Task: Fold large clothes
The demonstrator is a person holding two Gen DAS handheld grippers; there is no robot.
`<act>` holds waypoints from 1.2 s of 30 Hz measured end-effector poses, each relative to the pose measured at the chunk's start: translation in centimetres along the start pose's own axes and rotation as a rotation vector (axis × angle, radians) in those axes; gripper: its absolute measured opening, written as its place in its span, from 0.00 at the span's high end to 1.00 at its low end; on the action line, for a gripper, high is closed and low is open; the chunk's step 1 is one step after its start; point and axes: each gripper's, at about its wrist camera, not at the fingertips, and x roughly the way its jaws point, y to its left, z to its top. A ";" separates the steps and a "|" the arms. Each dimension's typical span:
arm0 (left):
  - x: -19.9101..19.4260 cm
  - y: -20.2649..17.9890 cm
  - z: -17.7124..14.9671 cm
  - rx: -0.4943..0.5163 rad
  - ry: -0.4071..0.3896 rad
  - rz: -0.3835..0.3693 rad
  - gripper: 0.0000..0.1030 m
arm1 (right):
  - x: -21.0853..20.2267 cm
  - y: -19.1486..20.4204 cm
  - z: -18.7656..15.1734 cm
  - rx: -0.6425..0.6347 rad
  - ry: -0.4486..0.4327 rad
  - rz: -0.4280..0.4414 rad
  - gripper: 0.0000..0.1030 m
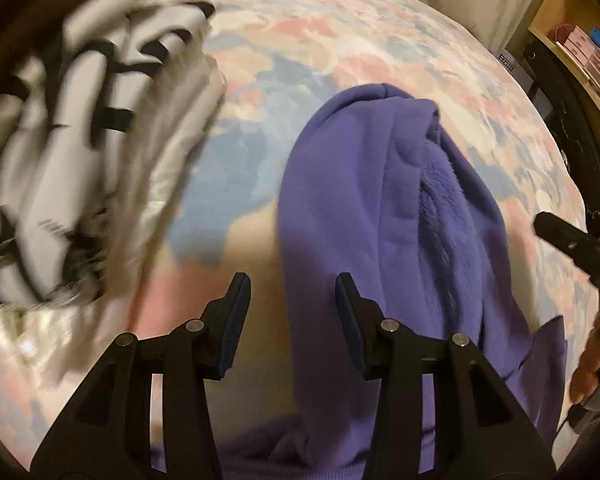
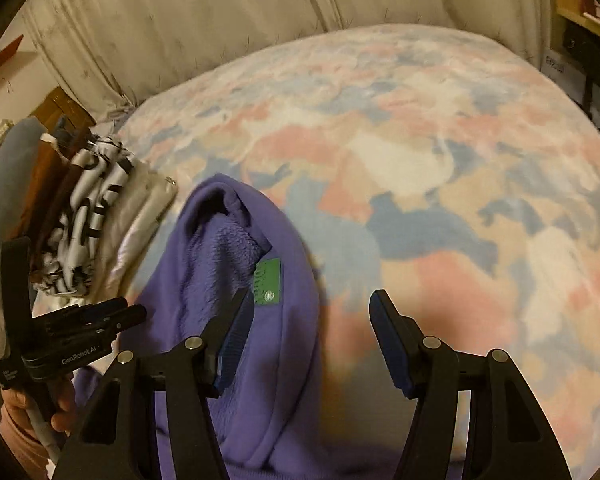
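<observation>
**One purple hoodie on the bed, both grippers open**

While I hold one gripper in each hand, both are above the bed and neither has hold of anything. My left gripper [image 1: 292,320] stands with its jaws wide apart, at the lower centre of the left wrist view; its right finger is over the edge of the purple hoodie [image 1: 400,220], but I cannot tell if it touches the cloth. My right gripper [image 2: 312,332] is also wide open, at the lower centre of its own view, and its left finger is over the same hoodie.

I count one purple hoodie, lying bunched on the pastel blanket [image 2: 440,160], with one green label [image 2: 269,282] showing inside. At the upper left of the left wrist view there is one pile of other clothes [image 1: 80,140], black-and-white on top, blurred. Curtains [image 2: 200,12] hang behind the bed.
</observation>
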 end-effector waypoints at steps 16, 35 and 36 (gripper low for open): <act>2.1 -0.8 0.6 -0.005 -0.084 0.022 0.97 | 9.7 1.5 1.0 0.024 0.036 -0.007 0.94; -20.0 -1.6 -18.8 0.095 -0.401 -0.031 0.98 | -19.4 4.4 -15.9 -0.173 -0.362 0.104 0.95; -19.6 -1.1 -21.1 0.095 -0.382 -0.038 0.98 | -19.9 4.4 -18.7 -0.190 -0.364 0.087 0.95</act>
